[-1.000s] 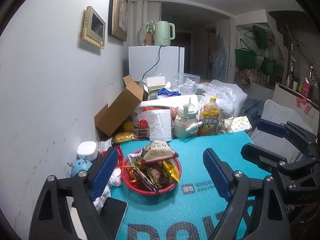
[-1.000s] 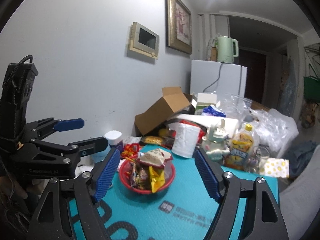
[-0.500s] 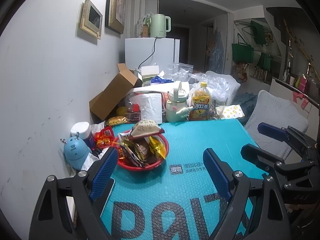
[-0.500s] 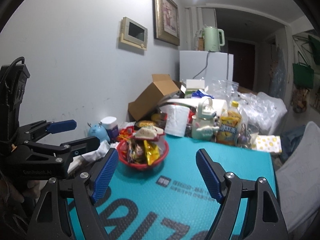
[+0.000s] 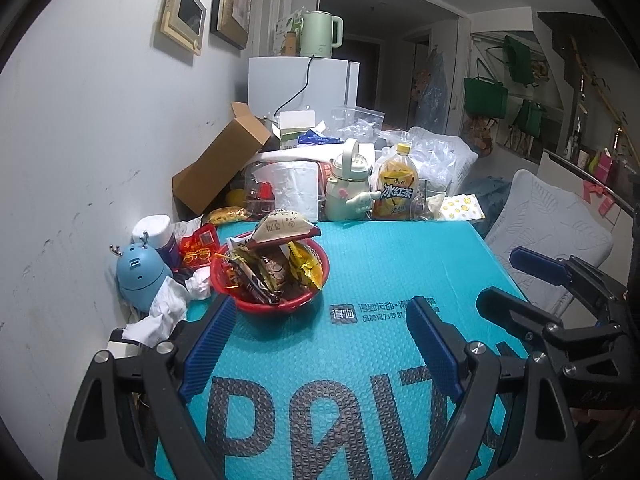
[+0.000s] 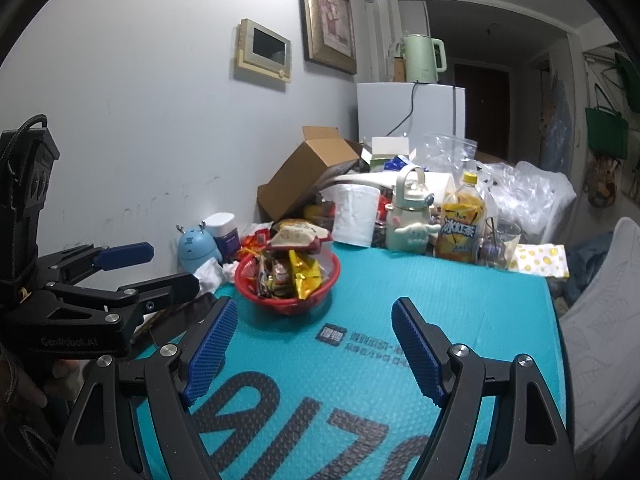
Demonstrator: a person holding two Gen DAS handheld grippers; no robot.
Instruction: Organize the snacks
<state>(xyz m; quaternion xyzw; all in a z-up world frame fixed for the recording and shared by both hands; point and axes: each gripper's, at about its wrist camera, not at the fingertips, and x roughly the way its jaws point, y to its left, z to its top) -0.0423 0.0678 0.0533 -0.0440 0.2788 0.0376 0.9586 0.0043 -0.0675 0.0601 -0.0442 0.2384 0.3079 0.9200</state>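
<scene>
Here both grippers hang over a teal bubble-wrap mat (image 5: 360,280) with their blue-padded jaws spread wide and nothing between them. The left gripper (image 5: 320,344) sits at the mat's near left part; the right gripper (image 6: 314,344) shows beside it in the left wrist view as a second black frame with blue pads at the right edge. The snacks (image 5: 272,268) are heaped in a red basket (image 5: 276,306) on the left part of the mat, just beyond the left gripper's left pad and apart from it. A flat brown-and-cream packet (image 5: 284,228) lies across the top of the heap, with yellow and dark wrappers under it. Left of the basket, off the mat, sit crumpled white tissue (image 5: 172,304) and a blue round gadget (image 5: 138,276). Along the mat's far edge stand a paper roll (image 5: 296,190), a pale green flask (image 5: 348,188) and an iced tea bottle (image 5: 398,188), with a tilted cardboard box (image 5: 220,160) behind.
</scene>
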